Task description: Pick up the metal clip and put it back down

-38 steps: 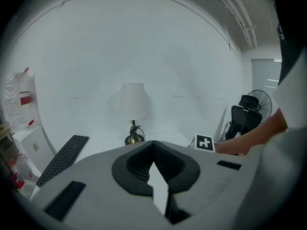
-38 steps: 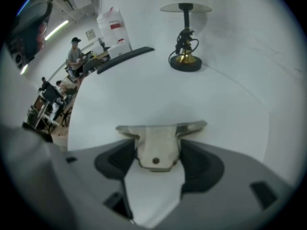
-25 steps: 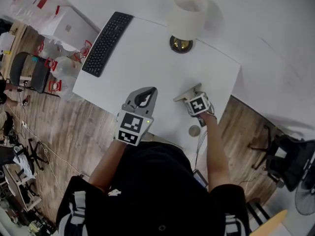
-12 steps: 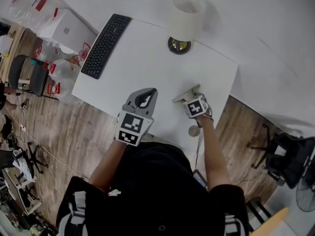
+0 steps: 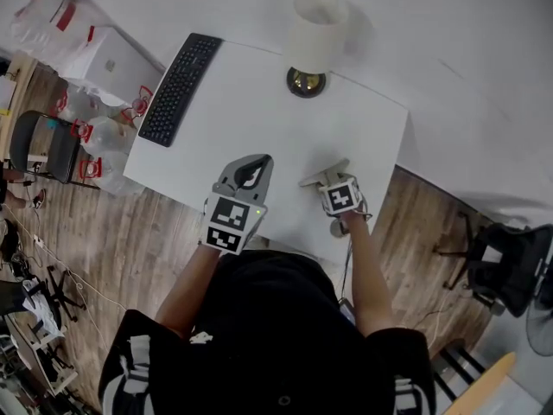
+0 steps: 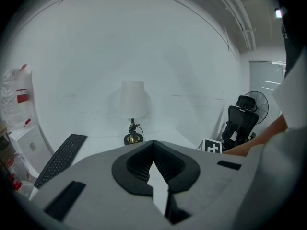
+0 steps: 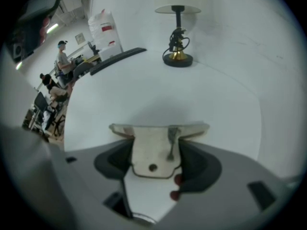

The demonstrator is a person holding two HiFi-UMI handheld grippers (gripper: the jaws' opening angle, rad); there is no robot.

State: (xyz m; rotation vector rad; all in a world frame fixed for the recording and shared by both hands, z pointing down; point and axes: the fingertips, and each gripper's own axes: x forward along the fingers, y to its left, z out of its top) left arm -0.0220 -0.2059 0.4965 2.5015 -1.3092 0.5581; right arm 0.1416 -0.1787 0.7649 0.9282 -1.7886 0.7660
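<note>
The metal clip (image 7: 154, 150) is a pale, worn spring clip with a wide flared mouth. It sits between the fingers of my right gripper (image 7: 156, 153), which is shut on it, mouth pointing away over the white table (image 7: 158, 95). In the head view the clip (image 5: 320, 177) sticks out ahead of the right gripper (image 5: 327, 182) near the table's front right part. My left gripper (image 5: 251, 172) hovers over the table's front edge, shut, with nothing in it; in the left gripper view its tips (image 6: 153, 157) meet.
A lamp (image 5: 313, 37) with a white shade stands at the table's far side. A black keyboard (image 5: 177, 89) lies at the far left. Bags and a box (image 5: 95, 76) sit on the wooden floor at left, an office chair (image 5: 505, 266) at right.
The right gripper with the clip has drifted slightly left and towards the table's front edge. The left gripper has stayed where it was, and the head view has shifted a little.
</note>
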